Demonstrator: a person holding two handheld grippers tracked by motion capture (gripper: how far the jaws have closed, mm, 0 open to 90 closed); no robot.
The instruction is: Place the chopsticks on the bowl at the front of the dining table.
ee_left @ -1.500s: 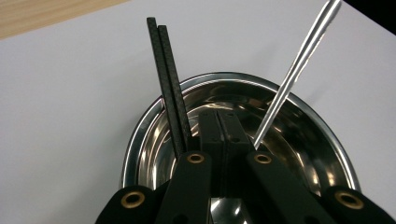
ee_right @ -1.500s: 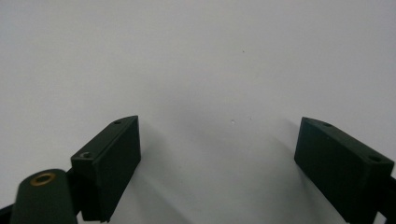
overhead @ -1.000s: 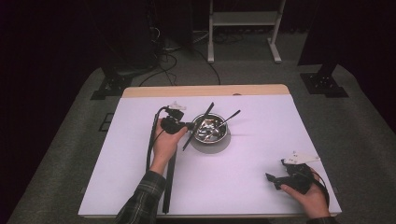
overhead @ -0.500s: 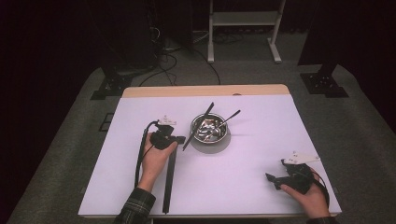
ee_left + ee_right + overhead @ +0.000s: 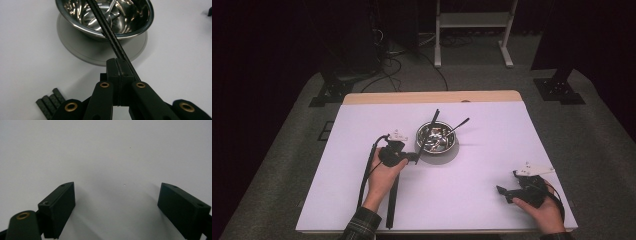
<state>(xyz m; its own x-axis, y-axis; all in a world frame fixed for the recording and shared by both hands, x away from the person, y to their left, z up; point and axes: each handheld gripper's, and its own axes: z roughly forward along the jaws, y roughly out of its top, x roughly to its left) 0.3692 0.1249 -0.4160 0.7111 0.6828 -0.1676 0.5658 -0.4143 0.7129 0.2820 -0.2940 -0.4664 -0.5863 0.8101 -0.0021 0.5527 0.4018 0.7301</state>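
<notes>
High view puts the left gripper [image 5: 411, 157] a little left of the frame's centre, just beside the lower left rim of a steel bowl [image 5: 451, 148] that stands on a grey round mat [image 5: 451, 157] on the white table [image 5: 362, 125]. Its jaws are pressed together on the lower end of a black chopstick pair [image 5: 432, 121], which slants up and to the right across the bowl, its far end past the upper rim. Left gripper view shows the same grip: the chopsticks leave the closed tips right of centre and run to the upper middle of the frame over the bowl's near rim, above metal cutlery [image 5: 117, 10] inside. Flat black strips [image 5: 48, 102] lie at the lower left. Right gripper [image 5: 506, 194] sits at the lower right, well apart from the bowl, its jaws spread wide over bare table.
</notes>
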